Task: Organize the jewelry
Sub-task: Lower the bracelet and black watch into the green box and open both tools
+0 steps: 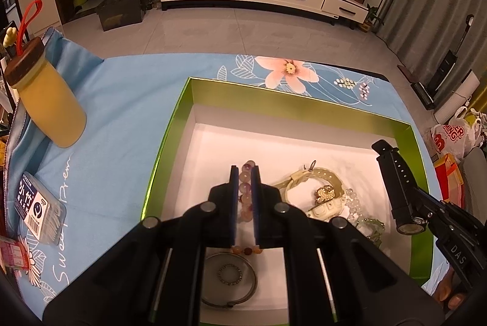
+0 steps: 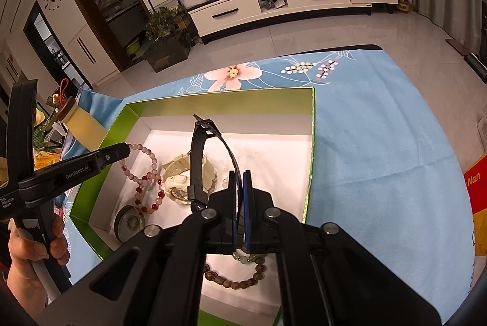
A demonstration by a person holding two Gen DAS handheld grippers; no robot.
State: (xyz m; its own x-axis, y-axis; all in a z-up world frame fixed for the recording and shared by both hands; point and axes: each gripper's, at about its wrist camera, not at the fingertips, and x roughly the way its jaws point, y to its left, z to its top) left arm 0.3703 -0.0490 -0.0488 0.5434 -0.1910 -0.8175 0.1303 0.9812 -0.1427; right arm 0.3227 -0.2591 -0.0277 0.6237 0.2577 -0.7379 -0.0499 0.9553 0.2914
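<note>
Both hands are lifting pieces out of the box (image 1: 182, 125). The left gripper (image 1: 244, 204) pinches the pink bead bracelet (image 2: 146, 173), which hangs over the box's left part; the right gripper (image 2: 239, 210) pinches the black watch (image 1: 398, 192) by its strap near the right wall. Next, I think, each piece must clear the green rim and be laid on the blue cloth (image 2: 380, 143). The right side is open; a jar (image 1: 48, 100) crowds the left.

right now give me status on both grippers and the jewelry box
Left gripper shut on pink bead bracelet. Right gripper shut on black watch strap. Both over green box; cream watch, metal bangle lie inside.
</note>
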